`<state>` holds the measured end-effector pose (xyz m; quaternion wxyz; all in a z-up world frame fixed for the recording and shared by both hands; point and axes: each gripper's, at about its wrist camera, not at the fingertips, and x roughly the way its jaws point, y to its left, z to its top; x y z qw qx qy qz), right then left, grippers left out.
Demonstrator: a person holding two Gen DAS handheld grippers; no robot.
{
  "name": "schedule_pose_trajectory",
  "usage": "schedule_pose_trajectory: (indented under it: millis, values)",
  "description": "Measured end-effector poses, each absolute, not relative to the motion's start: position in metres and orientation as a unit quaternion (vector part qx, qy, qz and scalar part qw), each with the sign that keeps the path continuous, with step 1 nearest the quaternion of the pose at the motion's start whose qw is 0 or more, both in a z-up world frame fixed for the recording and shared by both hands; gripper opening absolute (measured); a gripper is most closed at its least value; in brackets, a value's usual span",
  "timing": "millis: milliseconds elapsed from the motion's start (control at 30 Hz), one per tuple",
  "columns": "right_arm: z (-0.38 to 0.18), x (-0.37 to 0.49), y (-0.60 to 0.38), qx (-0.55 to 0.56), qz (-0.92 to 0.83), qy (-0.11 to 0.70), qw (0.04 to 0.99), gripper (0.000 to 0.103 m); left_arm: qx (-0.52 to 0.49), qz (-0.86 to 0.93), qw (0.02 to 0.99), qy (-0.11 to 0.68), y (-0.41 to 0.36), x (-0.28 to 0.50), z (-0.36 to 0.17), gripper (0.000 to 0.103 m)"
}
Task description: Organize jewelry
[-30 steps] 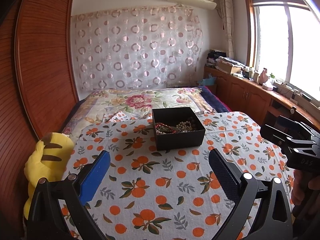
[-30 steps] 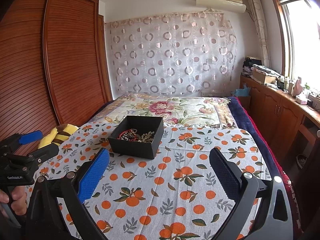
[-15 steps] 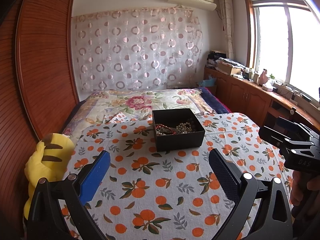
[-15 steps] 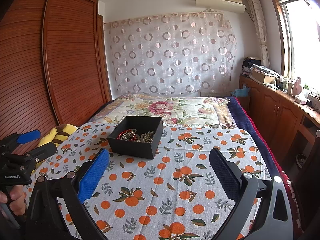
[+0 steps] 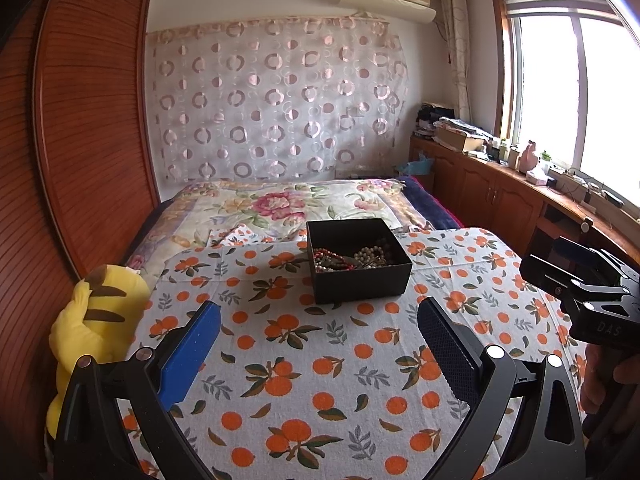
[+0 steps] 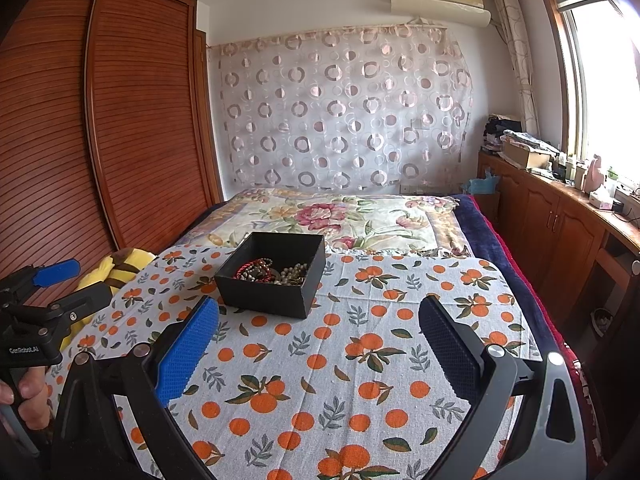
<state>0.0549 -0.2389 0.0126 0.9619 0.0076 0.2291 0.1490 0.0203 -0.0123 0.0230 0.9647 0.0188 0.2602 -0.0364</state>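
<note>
The black box (image 5: 358,266) sits on the orange-print cloth (image 5: 320,352), with tangled bead strands (image 5: 348,258) inside. Both claws, left (image 5: 318,344) and right (image 6: 318,344), hang released short of it. Best approach: descend over one strand's edge, pinching a single loop.

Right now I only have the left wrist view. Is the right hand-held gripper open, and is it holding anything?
Observer: The right hand-held gripper is wide open, with only the orange-print cloth showing between its fingers.
Operator: Is it lined up with the black box?
Observer: Not quite. The black box sits ahead and left of centre, nearer its blue-padded finger.
Operator: Where is the person's left hand?
Observer: The left hand grips the handle under the left hand-held gripper, at that view's lower left.
</note>
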Motion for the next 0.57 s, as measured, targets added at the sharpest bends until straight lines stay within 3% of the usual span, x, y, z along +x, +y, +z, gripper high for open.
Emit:
schedule_pose_trajectory:
  millis: [567]
  values:
    - [0.0119, 0.0549, -0.2388, 0.007, 0.148, 0.229, 0.962, 0.101, 0.018, -0.037, 0.965, 0.26, -0.0105, 0.0205, 0.0222, 0.095]
